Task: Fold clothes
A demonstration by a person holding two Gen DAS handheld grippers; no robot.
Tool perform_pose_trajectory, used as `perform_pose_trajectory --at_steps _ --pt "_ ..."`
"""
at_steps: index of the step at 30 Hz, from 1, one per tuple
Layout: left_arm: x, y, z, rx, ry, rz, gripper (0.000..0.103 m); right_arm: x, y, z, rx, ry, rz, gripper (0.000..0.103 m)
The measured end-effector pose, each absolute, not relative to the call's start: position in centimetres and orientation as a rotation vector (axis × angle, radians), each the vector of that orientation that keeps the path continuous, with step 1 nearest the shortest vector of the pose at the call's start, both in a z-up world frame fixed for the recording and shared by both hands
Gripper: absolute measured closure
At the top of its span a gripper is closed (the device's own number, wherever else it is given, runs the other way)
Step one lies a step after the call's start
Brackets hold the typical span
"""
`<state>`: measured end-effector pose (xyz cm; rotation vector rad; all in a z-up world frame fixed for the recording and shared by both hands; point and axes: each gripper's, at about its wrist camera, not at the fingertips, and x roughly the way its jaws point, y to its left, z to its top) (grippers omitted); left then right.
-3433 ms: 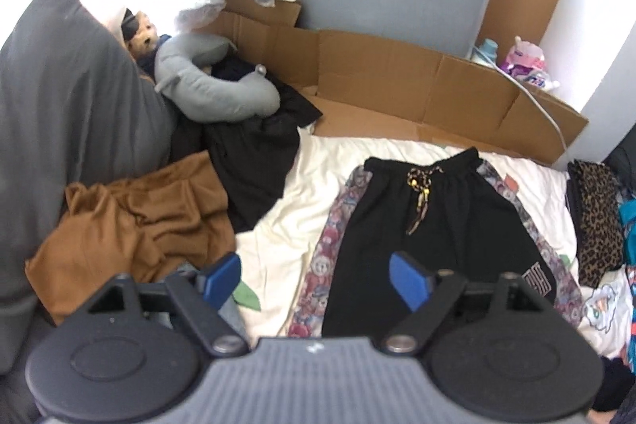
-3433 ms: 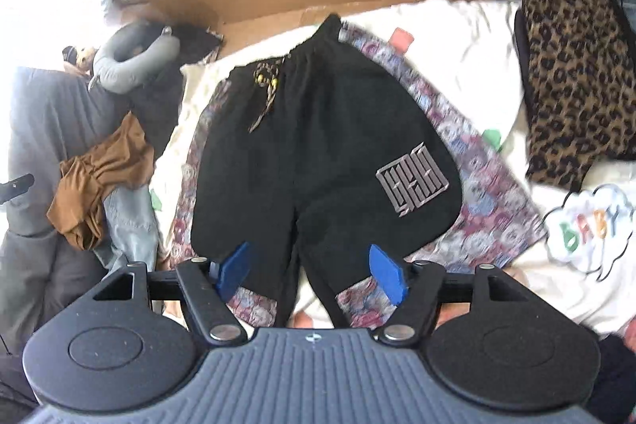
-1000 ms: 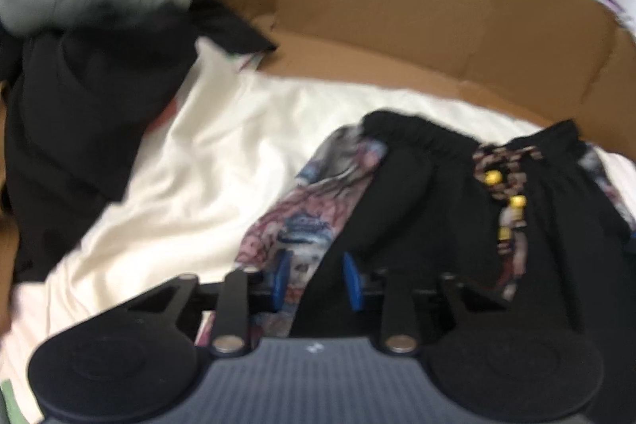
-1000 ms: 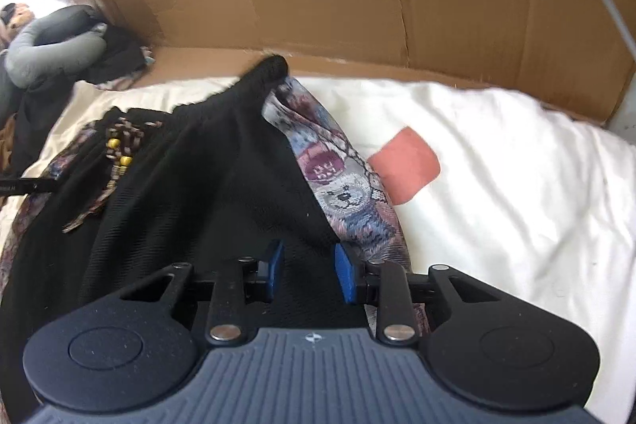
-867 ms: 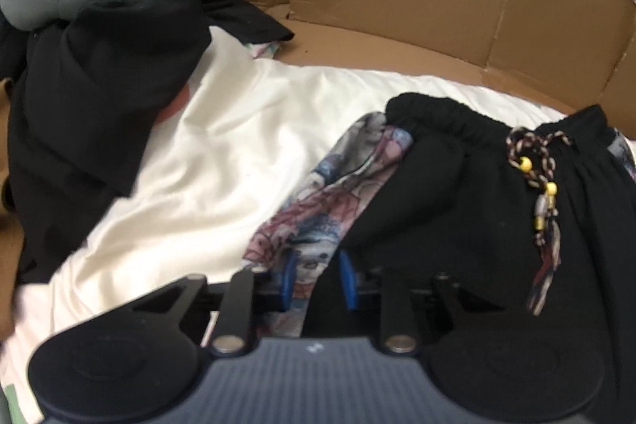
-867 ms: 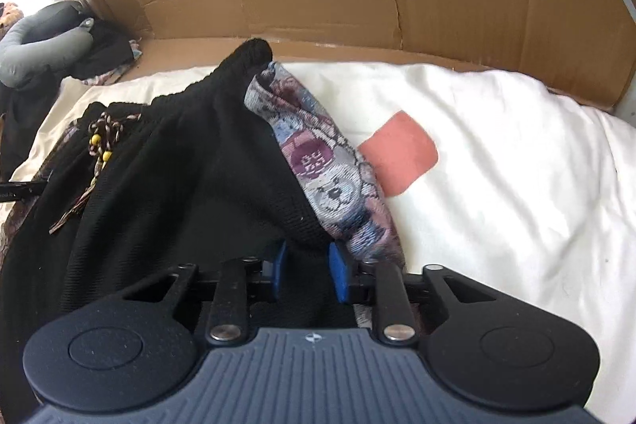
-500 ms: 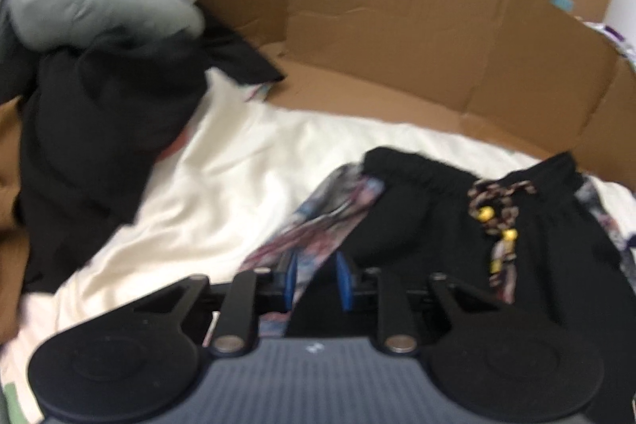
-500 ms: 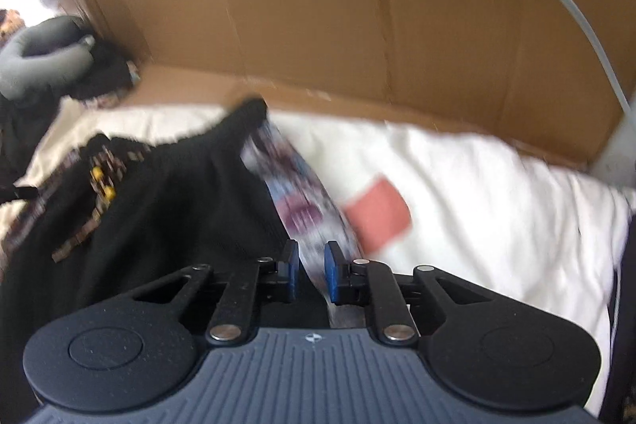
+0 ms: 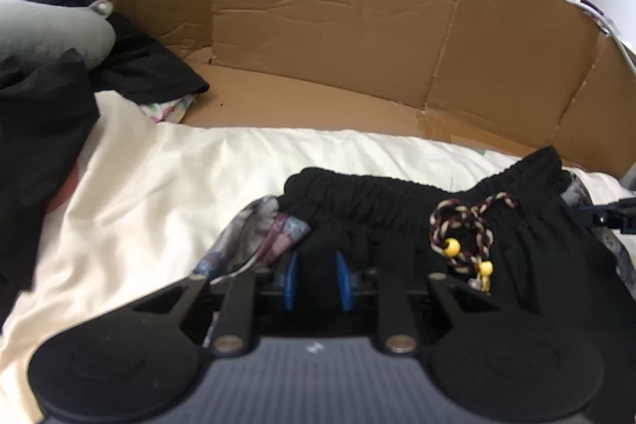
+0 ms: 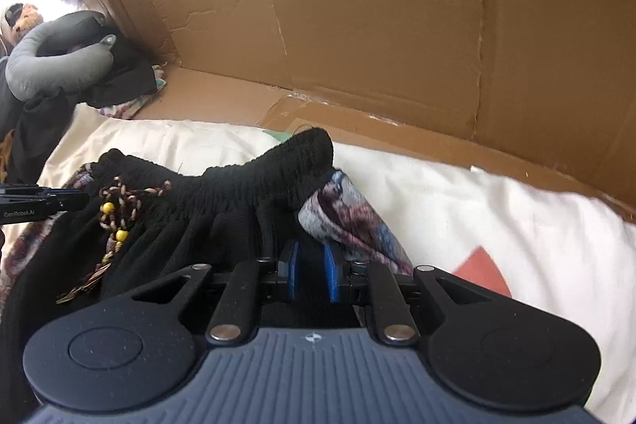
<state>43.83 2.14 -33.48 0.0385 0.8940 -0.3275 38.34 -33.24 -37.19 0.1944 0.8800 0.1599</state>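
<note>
Shorts [image 9: 417, 225] are what we are folding, and they are lying on the cream bed sheet [image 9: 159, 185], in front of the brown cardboard [image 9: 338, 26]. Going from left to right, we are seeing a grey neck pillow [image 9: 47, 30] on dark clothes far on the left, well apart from the shorts. Next we are holding the left gripper [image 9: 316, 279] nearly closed, and its blue pads are pinching the black cloth just under the waistband, right beside the flowery side stripe [image 9: 262, 237]. In the middle, the braided cord [image 9: 465, 225] with yellow beads is hanging loose. On the right, we are holding the right gripper [image 10: 310, 271] nearly closed too, and it is pinching black cloth near the other waistband corner [image 10: 310, 146], just beside the patterned side stripe there. That corner is standing up a little. We are thinking the shorts are light, soft and floppy, so they are going to sag in the middle. Holding them near both waist corners seems best, because the stretchy band is thicker there. The beads may swing and get caught in the fold.
</note>
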Motion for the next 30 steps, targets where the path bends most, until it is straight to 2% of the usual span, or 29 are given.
perform_pose_trajectory --at_steps 2,6,8,9,10,13,14,16,17,19,24,30 --pt "44.2 2.2 -33.7 0.039 0.899 -0.32 0.079 38.8 -33.3 -37.4 0.188 0.881 0.154 0.084" --pt "44.7 2.7 -34.3 0.033 0.908 -0.285 0.079 39.7 -34.4 -38.1 0.194 0.898 0.091 0.088" --pt "44.8 2.8 -34.5 0.058 0.904 -0.258 0.079 40.2 -35.6 -38.7 0.245 0.908 0.065 0.096" --pt "44.9 2.8 -34.5 0.069 0.9 -0.234 0.087 40.4 -35.8 -38.8 0.253 0.911 0.062 0.098" --pt "45.1 3.0 -34.5 0.077 0.901 -0.198 0.1 40.5 -36.0 -38.8 0.257 0.913 0.063 0.098" --pt "45.7 4.1 -34.6 0.029 0.918 -0.133 0.1 40.5 -36.2 -38.5 0.271 0.918 0.062 0.098" --pt "45.7 4.3 -34.4 0.01 0.924 -0.139 0.1 40.3 -36.2 -38.2 0.276 0.914 0.063 0.094" --pt "45.1 4.1 -33.7 0.024 0.914 -0.162 0.096 39.5 -36.1 -37.3 0.277 0.899 0.075 0.089" --pt "44.6 3.8 -33.3 0.045 0.9 -0.172 0.094 38.9 -36.2 -36.8 0.27 0.888 0.085 0.079" --pt "43.5 3.2 -32.4 0.076 0.872 -0.193 0.086 37.7 -36.2 -36.1 0.239 0.866 0.101 0.072" --pt "41.6 1.0 -30.9 0.061 0.847 -0.29 0.085 35.5 -35.4 -35.8 0.193 0.867 0.117 0.072" --pt "39.0 -3.7 -29.6 0.104 0.801 -0.451 0.078 33.1 -34.1 -36.6 0.193 0.89 0.127 0.072"
